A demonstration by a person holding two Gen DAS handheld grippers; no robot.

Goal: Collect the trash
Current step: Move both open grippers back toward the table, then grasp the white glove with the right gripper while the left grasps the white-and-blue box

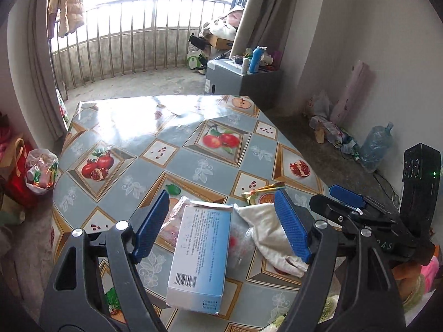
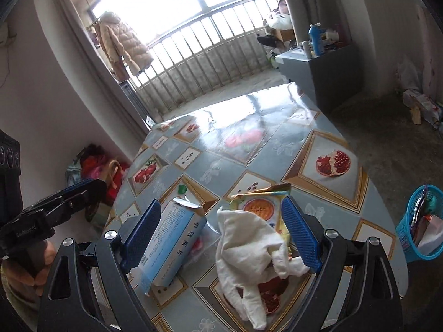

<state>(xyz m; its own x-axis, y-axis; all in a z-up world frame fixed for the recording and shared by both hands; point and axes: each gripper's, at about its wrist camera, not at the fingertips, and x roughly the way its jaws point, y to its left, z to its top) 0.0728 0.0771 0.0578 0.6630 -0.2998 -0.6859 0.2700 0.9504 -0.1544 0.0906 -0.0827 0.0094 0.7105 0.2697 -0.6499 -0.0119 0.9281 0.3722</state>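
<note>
A pile of trash lies near the front of the fruit-print table (image 1: 177, 163). It holds a blue-and-white medicine box (image 1: 199, 257), a crumpled white tissue (image 1: 265, 227), a yellow snack wrapper (image 1: 261, 195) and a clear plastic wrapper under the box. My left gripper (image 1: 221, 227) hovers open over the box, its pads apart from it. In the right wrist view my right gripper (image 2: 221, 235) stands open above the tissue (image 2: 249, 249), with the box (image 2: 169, 246) to the left and the yellow wrapper (image 2: 260, 207) behind. Each gripper shows in the other's view: right gripper (image 1: 340, 202), left gripper (image 2: 69, 196).
A small green cap (image 2: 181, 189) lies on the table (image 2: 249, 171) behind the box. A clear bag of wrappers (image 1: 41, 171) stands on the floor to the left. A blue basket (image 2: 415, 229) with trash stands on the floor to the right. A grey cabinet (image 1: 229, 80) stands beyond the table.
</note>
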